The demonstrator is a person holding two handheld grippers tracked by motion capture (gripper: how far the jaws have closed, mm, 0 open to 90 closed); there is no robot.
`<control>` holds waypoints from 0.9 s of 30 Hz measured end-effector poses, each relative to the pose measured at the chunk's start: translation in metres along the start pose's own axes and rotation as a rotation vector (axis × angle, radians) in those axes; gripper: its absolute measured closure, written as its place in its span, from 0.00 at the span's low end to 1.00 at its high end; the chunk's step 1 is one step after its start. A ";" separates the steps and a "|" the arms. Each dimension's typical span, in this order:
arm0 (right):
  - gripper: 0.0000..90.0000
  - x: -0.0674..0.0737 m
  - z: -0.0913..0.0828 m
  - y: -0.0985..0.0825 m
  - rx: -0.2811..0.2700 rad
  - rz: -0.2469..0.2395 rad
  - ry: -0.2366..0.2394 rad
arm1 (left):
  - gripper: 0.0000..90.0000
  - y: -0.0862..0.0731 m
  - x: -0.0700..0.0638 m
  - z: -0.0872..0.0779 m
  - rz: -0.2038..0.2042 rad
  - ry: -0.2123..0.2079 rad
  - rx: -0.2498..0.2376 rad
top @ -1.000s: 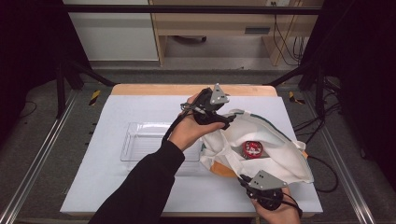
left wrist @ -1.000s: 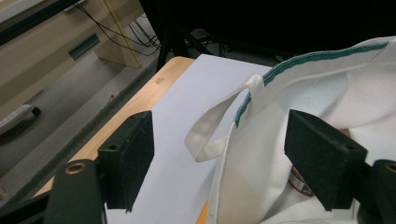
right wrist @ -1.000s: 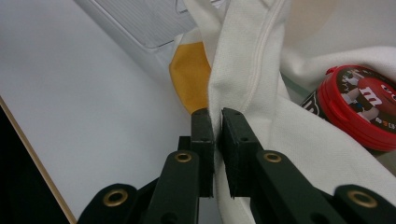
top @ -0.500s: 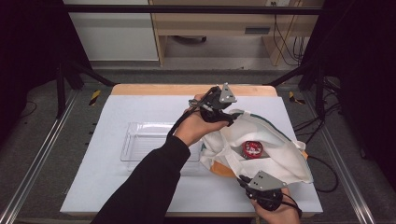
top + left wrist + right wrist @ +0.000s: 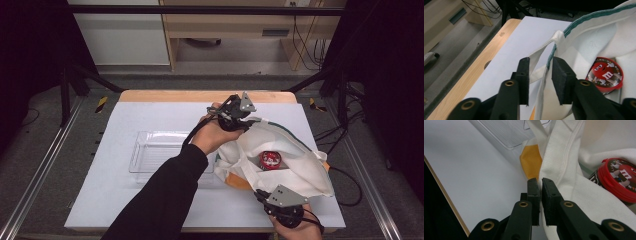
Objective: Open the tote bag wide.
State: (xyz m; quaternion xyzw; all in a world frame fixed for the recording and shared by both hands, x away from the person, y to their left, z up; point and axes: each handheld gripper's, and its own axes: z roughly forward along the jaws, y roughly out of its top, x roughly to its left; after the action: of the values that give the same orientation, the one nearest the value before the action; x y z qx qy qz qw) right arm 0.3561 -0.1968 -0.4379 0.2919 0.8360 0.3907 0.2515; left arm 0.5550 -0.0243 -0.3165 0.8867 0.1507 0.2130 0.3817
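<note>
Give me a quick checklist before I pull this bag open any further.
1. Right gripper shut on the bag edge: ok.
2. Left gripper on the far rim: not ok; jaws have just been closing, rim between them, gap still showing.
3. Red tin inside the bag: ok.
4. Strap clear of the left jaws: not ok, it runs beside them.
5. Tray clear of the bag: cannot tell, the bag reaches its edge.
</note>
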 end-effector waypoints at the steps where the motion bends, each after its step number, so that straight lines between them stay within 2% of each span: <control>1: 0.95 0.000 0.000 0.000 -0.002 -0.002 -0.005 | 0.80 -0.001 0.001 0.002 -0.002 -0.001 0.003; 5: 0.95 -0.001 0.001 0.000 -0.004 -0.001 -0.014 | 0.89 -0.002 0.002 0.006 0.002 0.002 0.022; 8: 0.95 -0.002 0.001 0.000 0.000 0.004 -0.018 | 0.96 -0.003 0.004 0.006 -0.009 0.004 0.030; 12: 0.93 -0.002 0.002 -0.001 -0.003 -0.001 -0.022 | 0.98 -0.004 0.006 0.005 -0.019 0.002 0.034; 14: 0.86 -0.002 0.002 0.000 -0.004 0.012 -0.031 | 0.99 -0.004 0.006 0.005 -0.023 -0.001 0.035; 18: 0.63 -0.004 0.002 0.002 -0.035 0.054 -0.054 | 0.99 -0.003 0.005 0.003 -0.020 0.001 0.036; 19: 0.59 -0.004 0.003 0.003 -0.040 0.066 -0.072 | 0.99 -0.002 0.005 0.003 -0.021 0.003 0.035; 23: 0.49 -0.004 0.009 0.008 -0.021 0.067 -0.120 | 0.99 -0.002 0.005 0.001 -0.034 0.007 0.031; 27: 0.46 0.002 0.020 0.015 0.028 0.027 -0.156 | 0.99 -0.001 0.006 -0.002 -0.042 0.006 0.028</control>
State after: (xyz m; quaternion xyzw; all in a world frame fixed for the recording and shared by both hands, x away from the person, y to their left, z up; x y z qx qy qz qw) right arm 0.3724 -0.1770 -0.4375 0.3362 0.8153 0.3583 0.3063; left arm 0.5592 -0.0196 -0.3149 0.8879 0.1735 0.2052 0.3735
